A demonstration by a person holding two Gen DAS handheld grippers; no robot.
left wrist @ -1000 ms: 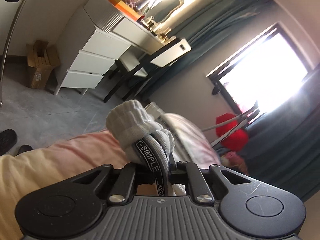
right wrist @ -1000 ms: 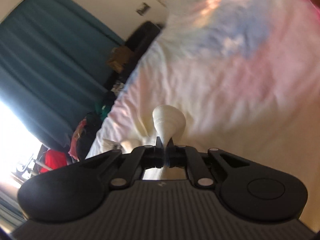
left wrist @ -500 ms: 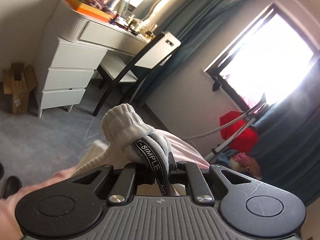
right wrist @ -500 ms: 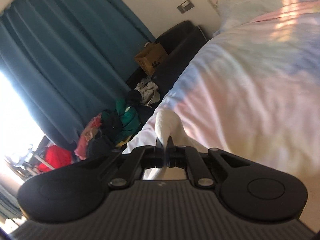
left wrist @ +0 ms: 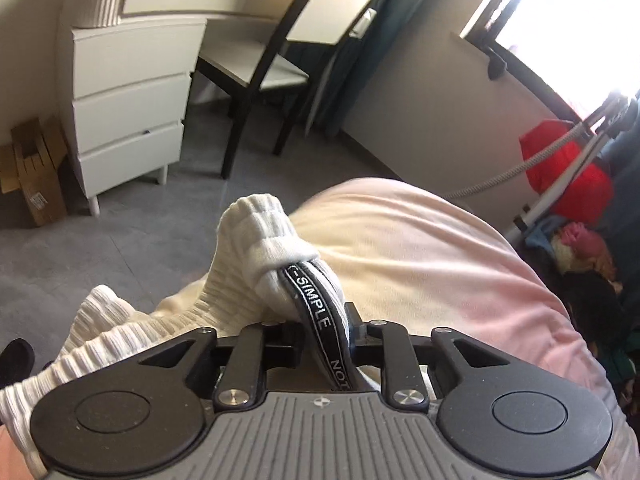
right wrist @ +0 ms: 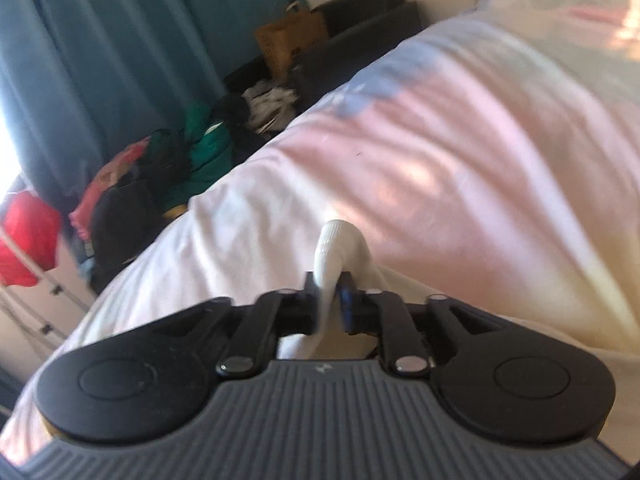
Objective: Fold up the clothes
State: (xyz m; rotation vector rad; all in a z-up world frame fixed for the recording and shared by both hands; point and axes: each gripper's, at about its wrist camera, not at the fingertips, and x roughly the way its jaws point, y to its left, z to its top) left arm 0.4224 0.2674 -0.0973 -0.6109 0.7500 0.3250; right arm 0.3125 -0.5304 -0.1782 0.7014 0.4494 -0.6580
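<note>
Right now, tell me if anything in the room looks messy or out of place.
A heap of clothes lies piled on the floor beside the bed, by the curtain. Otherwise nothing stands out: each gripper, left gripper and right gripper, pinches a white sock.

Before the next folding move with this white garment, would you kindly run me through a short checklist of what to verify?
1. Left gripper shut on the white ribbed garment and its lettered band: ok.
2. Right gripper shut on white fabric: ok.
3. Both grippers hold the same garment: cannot tell.
4. Bedspread ahead of the right gripper free for laying down: ok.
5. Garment lying flat, unbunched: not ok, bunched at the left gripper.
6. Right view sharp enough to judge edges: not ok, blurred.
</note>
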